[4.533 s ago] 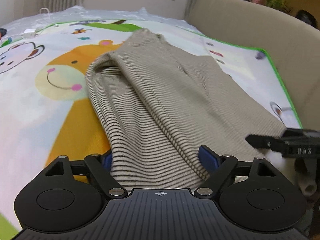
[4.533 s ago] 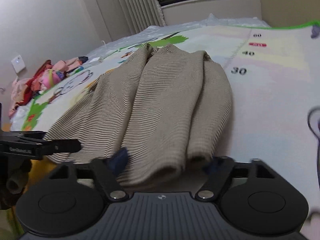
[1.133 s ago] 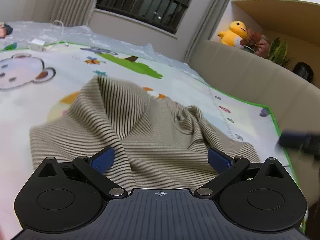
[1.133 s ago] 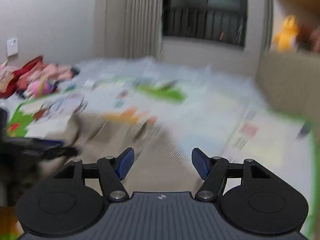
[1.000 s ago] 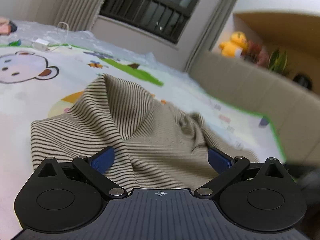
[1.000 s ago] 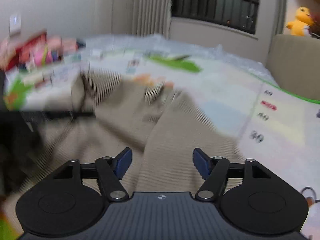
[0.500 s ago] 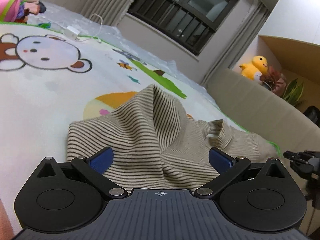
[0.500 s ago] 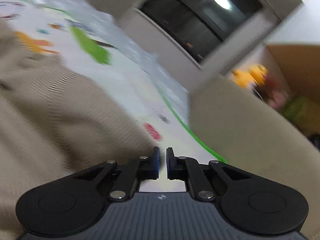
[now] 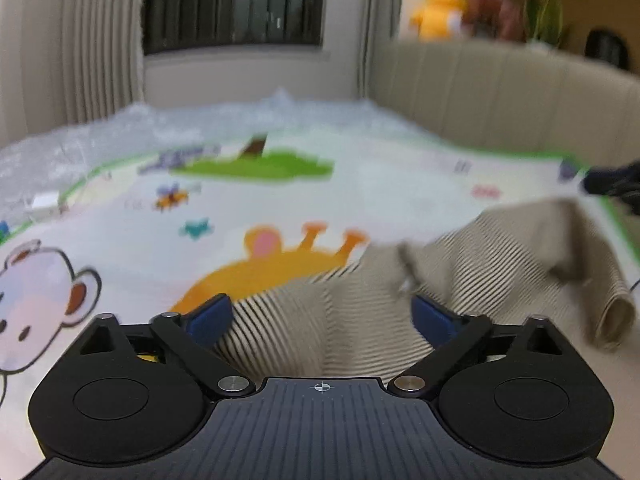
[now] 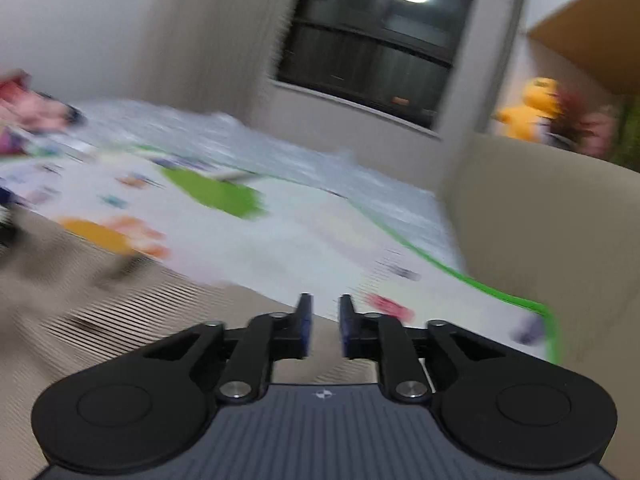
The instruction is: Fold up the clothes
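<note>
**Striped top, mid-fold on the mat**

Our left gripper (image 9: 320, 312) has its jaws spread wide over the top (image 9: 500, 256). Our right gripper (image 10: 323, 326) has its jaws nearly together, with nothing visibly pinched. The top lies bunched near the mat's (image 9: 360, 184) right edge. It looks soft, light and floppy, so we'd grab corners or hems.

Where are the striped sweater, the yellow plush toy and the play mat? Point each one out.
striped sweater (image 9: 500, 256): left wrist view, on the ribbed fabric at right.
yellow plush toy (image 9: 438, 10): left wrist view, on its body.
play mat (image 9: 360, 196): left wrist view, on a bare white patch.
</note>
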